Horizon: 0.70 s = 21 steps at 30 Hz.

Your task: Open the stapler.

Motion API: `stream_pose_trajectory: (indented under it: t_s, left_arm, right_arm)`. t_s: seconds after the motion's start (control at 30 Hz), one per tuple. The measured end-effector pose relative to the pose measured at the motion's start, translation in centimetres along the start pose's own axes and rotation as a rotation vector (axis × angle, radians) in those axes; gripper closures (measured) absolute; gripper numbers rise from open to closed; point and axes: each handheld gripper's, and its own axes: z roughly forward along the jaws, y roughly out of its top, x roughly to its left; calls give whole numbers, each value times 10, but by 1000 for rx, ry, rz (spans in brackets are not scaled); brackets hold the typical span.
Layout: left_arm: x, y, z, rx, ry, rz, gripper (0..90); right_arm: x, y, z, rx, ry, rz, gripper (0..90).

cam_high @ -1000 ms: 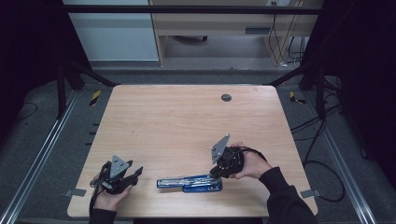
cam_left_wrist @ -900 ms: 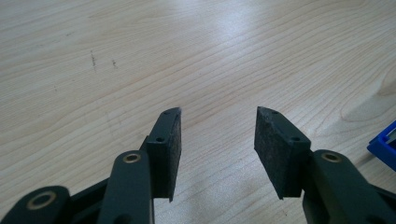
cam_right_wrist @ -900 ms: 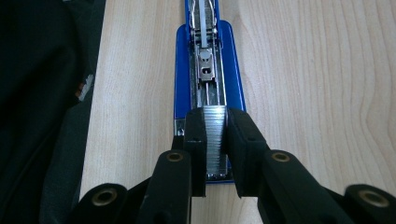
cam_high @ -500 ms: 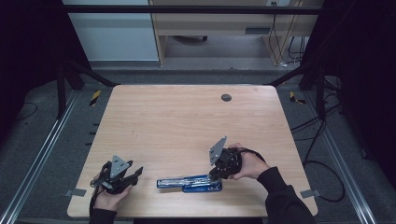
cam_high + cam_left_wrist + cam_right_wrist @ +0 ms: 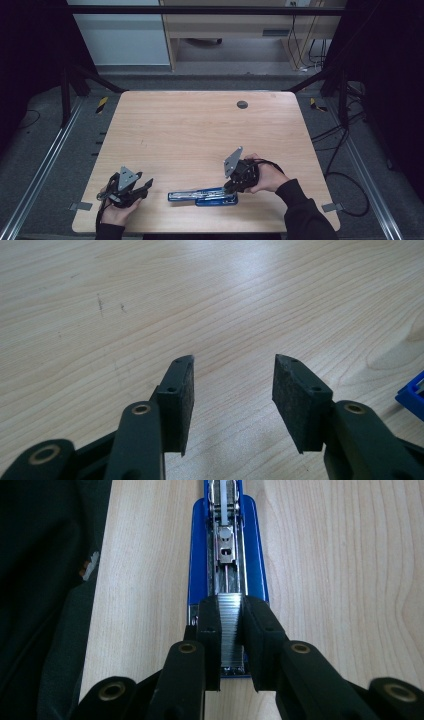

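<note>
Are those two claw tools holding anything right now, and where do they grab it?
The right gripper pinches a strip of staples by its two long sides, over the open blue stapler. The left gripper is open and holds nothing.

— What lies on the desk (image 5: 200, 130)?
— A blue stapler (image 5: 202, 195), opened flat along the near edge, its metal channel facing up.
— And the staples?
— A silvery strip of staples (image 5: 231, 630) stands over the channel's near end, pinched between the right tongs (image 5: 231, 645).
</note>
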Motion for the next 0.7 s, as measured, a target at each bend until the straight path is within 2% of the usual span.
stream_pose_trajectory:
  t_s: [0.37,0.7]
  left_arm:
    - [0,0,0,-1,0,0,513]
    - [1,0,0,1,-2,0,512]
  right_arm:
    - [0,3,5,8,5,-26,784]
    - [-1,3,7,17,6,-20,785]
